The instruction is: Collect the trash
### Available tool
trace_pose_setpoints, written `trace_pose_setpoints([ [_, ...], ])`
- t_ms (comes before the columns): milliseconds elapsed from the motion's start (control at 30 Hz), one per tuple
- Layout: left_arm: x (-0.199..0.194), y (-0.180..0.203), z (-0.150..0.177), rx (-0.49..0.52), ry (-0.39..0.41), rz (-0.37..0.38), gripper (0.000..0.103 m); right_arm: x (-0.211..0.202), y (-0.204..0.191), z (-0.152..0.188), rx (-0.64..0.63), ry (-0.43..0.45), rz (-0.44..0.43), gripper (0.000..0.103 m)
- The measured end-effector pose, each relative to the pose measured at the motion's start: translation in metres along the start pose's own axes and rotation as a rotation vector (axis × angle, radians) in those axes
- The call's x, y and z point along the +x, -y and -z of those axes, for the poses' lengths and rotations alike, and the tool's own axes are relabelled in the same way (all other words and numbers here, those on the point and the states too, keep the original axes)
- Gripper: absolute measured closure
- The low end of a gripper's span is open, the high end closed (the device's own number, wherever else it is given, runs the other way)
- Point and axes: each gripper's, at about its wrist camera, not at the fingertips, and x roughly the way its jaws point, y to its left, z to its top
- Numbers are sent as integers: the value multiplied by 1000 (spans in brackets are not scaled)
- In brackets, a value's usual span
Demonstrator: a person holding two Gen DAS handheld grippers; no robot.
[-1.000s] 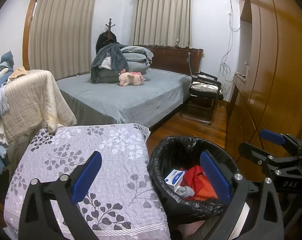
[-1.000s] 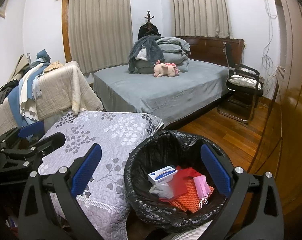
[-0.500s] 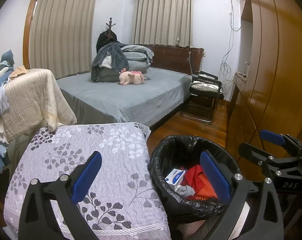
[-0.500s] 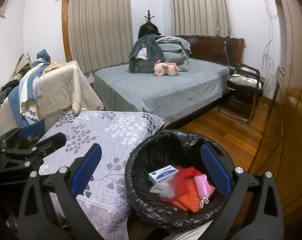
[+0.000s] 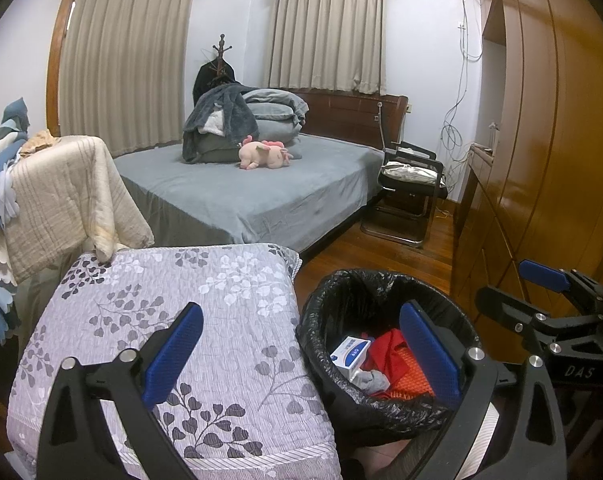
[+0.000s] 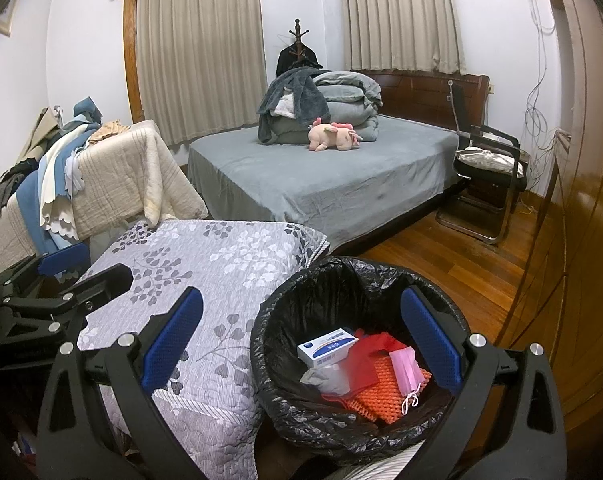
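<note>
A bin lined with a black bag (image 5: 343,304) (image 6: 297,304) stands on the wooden floor beside a quilted surface. Inside lie a white and blue box (image 6: 327,347) (image 5: 350,354), red cloth (image 6: 367,360), an orange mesh piece (image 6: 375,400), a pink face mask (image 6: 406,369) and a grey scrap (image 6: 319,377). My left gripper (image 5: 301,354) is open and empty, hovering over the quilt edge and the bin's left rim. Above the bin my right gripper (image 6: 301,354) is also open and empty. Each gripper shows at the edge of the other's view.
The floral grey quilt (image 5: 173,320) covers a raised surface left of the bin. Behind it are a grey bed (image 6: 325,184) with a pink plush toy (image 6: 333,136), draped blankets (image 5: 61,200), a black chair (image 6: 489,172) and wooden wardrobes (image 5: 541,160) at right.
</note>
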Motion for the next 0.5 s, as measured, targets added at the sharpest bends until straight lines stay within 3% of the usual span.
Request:
trace_pose_setpoints([
  [500,0,-1,0,0,-2,0,6,1,-1,0,0,-2,0,6],
])
